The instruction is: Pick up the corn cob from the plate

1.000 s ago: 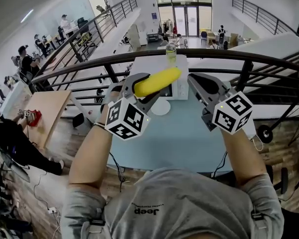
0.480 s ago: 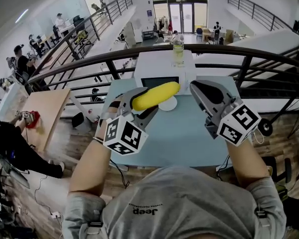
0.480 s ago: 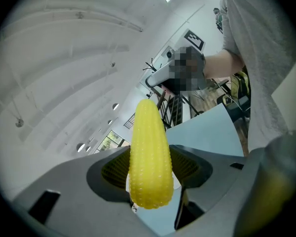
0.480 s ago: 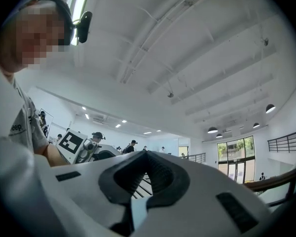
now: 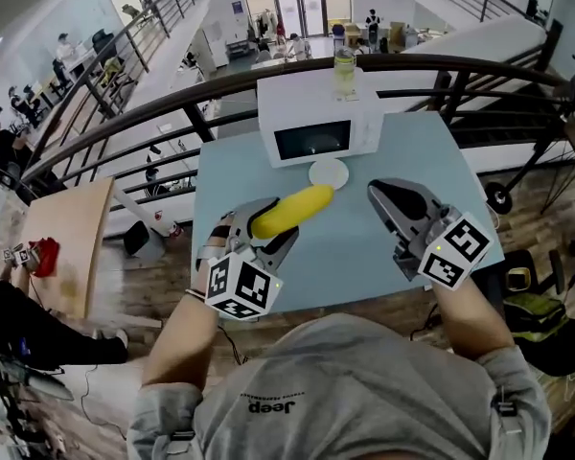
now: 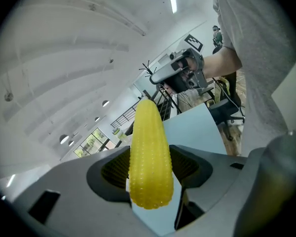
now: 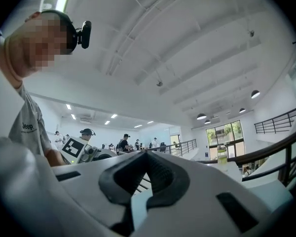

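A yellow corn cob (image 5: 292, 211) is clamped crosswise in my left gripper (image 5: 268, 223), held in the air over the pale blue table (image 5: 364, 252). In the left gripper view the corn cob (image 6: 149, 152) stands upright between the two dark pads, its tip pointing away, with my left gripper (image 6: 150, 174) shut on it. The small white plate (image 5: 328, 172) lies bare in front of the microwave. My right gripper (image 5: 383, 195) hovers to the right of the cob. Its jaws meet at the tips with nothing in them, as the right gripper view shows (image 7: 146, 157).
A white microwave (image 5: 316, 118) stands at the table's far edge with a clear bottle (image 5: 343, 65) on top. A dark railing (image 5: 172, 99) runs behind the table, with a drop to a lower floor beyond. The person's arms and grey shirt fill the bottom.
Both grippers have come down and back from the railing toward the table's near half. The corn cob stays clamped in the left gripper. The head view now looks more steeply down.
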Motion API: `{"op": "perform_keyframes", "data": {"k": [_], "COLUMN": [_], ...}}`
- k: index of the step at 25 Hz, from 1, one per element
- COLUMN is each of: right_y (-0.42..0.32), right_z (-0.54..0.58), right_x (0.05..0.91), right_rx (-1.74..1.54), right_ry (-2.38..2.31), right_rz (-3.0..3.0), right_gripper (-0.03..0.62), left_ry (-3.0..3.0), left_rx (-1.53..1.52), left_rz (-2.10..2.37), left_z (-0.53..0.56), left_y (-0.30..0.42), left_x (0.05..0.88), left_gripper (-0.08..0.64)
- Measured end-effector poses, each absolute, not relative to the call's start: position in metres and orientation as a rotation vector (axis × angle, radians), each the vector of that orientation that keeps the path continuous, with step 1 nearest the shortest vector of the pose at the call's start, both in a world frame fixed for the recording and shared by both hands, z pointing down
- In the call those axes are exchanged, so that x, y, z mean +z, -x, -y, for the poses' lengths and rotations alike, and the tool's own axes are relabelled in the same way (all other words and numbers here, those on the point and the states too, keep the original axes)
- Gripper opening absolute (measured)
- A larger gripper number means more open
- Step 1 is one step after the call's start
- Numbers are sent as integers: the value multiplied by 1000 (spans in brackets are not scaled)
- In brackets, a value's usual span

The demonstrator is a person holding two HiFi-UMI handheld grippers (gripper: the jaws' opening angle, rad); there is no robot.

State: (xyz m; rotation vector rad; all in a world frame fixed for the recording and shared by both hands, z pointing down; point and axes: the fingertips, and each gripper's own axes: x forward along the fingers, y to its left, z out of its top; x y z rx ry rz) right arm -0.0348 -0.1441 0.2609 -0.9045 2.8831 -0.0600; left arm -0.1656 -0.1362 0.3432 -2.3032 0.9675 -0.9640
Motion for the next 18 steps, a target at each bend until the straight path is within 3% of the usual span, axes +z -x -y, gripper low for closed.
{"op": "perform_keyframes", "data": {"k": [18], "right_y": [-35], "right_z": [145], "right_x": [428], "right_rx": [-405], "right_ry": [945], "right_rz": [-3048], "right_gripper": [15], "left_ry": [2526], "left_rx": [-1138], "left_rz": [-1101], "left_z": [105], "left_y": [113], "left_x": [501], "left_gripper": [262]}}
